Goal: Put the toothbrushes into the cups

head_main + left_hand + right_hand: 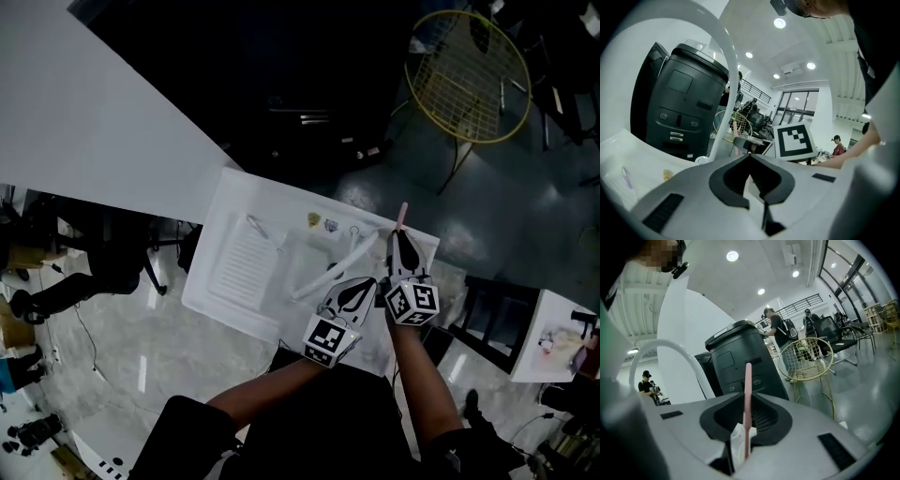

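My right gripper [401, 240] is shut on a pink toothbrush [403, 215] that sticks straight out past its jaws over the far right corner of the white sink unit [217, 298]. In the right gripper view the toothbrush [748, 399] stands upright in the seam of the gripper [744, 448]. My left gripper [366, 281] sits just left of it, jaws together with nothing seen between them [751, 157]. A pale toothbrush [258, 227] lies on the ribbed draining board. No cup is clearly visible.
A curved white tap [330, 273] arches over the basin, close to my left gripper [725, 70]. Small items [322, 222] sit on the sink's back rim. A dark bin-like unit [684, 108] stands behind. A yellow wire chair [469, 75] is far right.
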